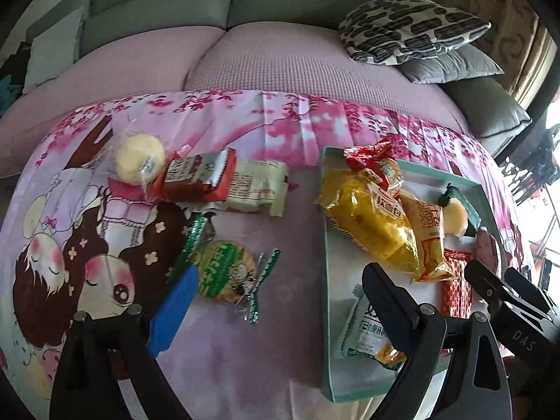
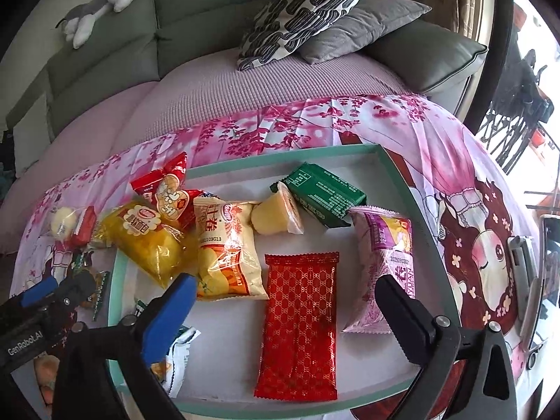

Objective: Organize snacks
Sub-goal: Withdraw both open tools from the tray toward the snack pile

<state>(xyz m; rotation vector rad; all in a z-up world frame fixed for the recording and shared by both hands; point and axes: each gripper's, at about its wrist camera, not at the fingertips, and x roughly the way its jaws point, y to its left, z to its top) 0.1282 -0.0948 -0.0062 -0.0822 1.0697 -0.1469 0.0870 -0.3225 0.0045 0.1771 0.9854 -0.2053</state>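
A mint-rimmed white tray (image 2: 402,178) holds several snacks: a yellow bread bag (image 2: 147,241), a red packet (image 2: 297,325), a green packet (image 2: 325,197), a purple packet (image 2: 385,259) and a jelly cup (image 2: 276,215). The tray (image 1: 327,280) also shows in the left wrist view. My right gripper (image 2: 285,311) is open and empty above the red packet. My left gripper (image 1: 280,301) is open and empty between the tray and a round green-wrapped biscuit (image 1: 224,271). A pale round cake (image 1: 140,157), a brown-red packet (image 1: 196,178) and a cream packet (image 1: 259,187) lie on the cloth.
A pink cartoon cloth (image 1: 245,129) covers the table. Behind is a grey-green sofa (image 1: 210,3) with a pink cover and patterned pillows (image 1: 409,28). A plush toy (image 2: 101,3) lies on the sofa back.
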